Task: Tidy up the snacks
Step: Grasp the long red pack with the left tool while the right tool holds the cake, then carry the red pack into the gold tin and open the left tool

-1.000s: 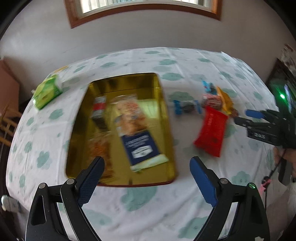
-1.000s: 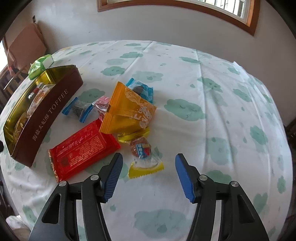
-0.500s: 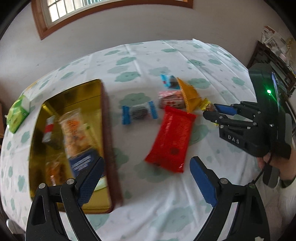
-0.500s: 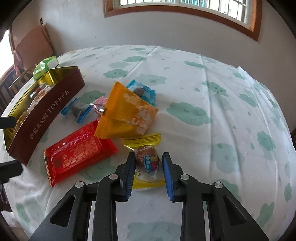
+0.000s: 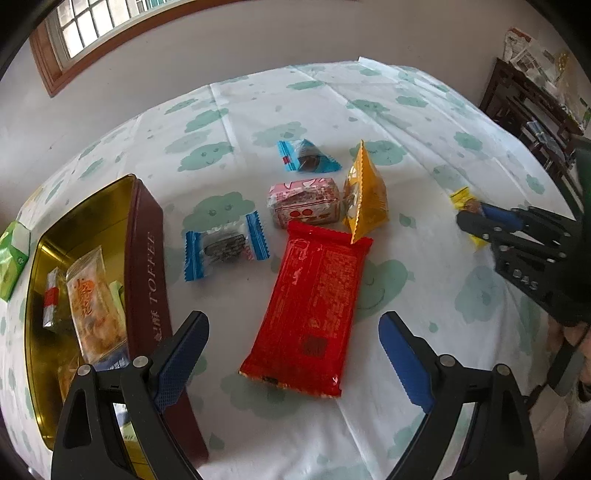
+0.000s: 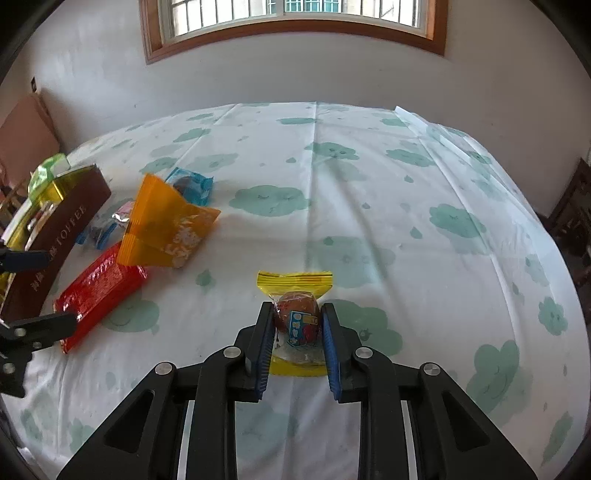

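My right gripper (image 6: 297,314) is shut on a yellow-wrapped candy (image 6: 297,325) and holds it just above the tablecloth; it also shows at the right of the left wrist view (image 5: 476,218). My left gripper (image 5: 291,332) is open and empty over a red snack packet (image 5: 314,310). A maroon toffee tin (image 5: 147,266) with a gold inside holds several snacks at the left. On the cloth lie an orange pouch (image 5: 364,199), a pink packet (image 5: 304,201) and two blue-wrapped candies (image 5: 225,249) (image 5: 308,158).
A green packet (image 5: 11,254) lies beyond the tin at the table's left edge. A white tablecloth with teal clouds (image 6: 369,184) covers the round table. A dark wooden shelf (image 5: 532,99) stands at the right. A wall with a window (image 6: 295,14) is behind.
My right gripper closed on the yellow-wrapped candy and lifted it away from the pile. My left gripper swung right from over the tin to over the red packet.
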### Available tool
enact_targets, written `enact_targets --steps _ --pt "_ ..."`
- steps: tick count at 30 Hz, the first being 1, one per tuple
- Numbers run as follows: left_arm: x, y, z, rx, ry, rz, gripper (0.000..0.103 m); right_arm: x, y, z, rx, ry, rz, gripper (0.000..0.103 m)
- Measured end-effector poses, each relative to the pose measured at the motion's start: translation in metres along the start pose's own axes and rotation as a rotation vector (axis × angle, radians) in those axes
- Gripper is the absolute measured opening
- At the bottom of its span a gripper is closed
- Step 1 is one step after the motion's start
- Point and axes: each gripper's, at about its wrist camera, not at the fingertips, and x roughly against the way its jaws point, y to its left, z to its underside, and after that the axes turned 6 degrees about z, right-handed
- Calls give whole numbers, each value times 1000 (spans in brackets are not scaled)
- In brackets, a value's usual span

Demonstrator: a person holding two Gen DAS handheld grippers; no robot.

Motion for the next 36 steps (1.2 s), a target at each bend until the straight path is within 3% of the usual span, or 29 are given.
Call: enact_targets --steps 8,12,17,21,24,36 --pt "-21 8 -11 12 26 -2 91 0 1 2 -6 -17 18 26" --pt "-28 8 -15 26 39 10 87 0 1 2 -4 -17 20 26" --pt "-32 7 -17 52 37 41 73 0 1 2 -5 -17 19 27" --pt "-27 -1 -15 32 28 49 49 0 2 2 -1 -17 24 27" --pt "-25 -3 -12 42 27 45 44 0 2 2 -1 -17 24 27" --pt "-11 -5 10 79 50 51 41 0 3 2 2 -17 29 27"
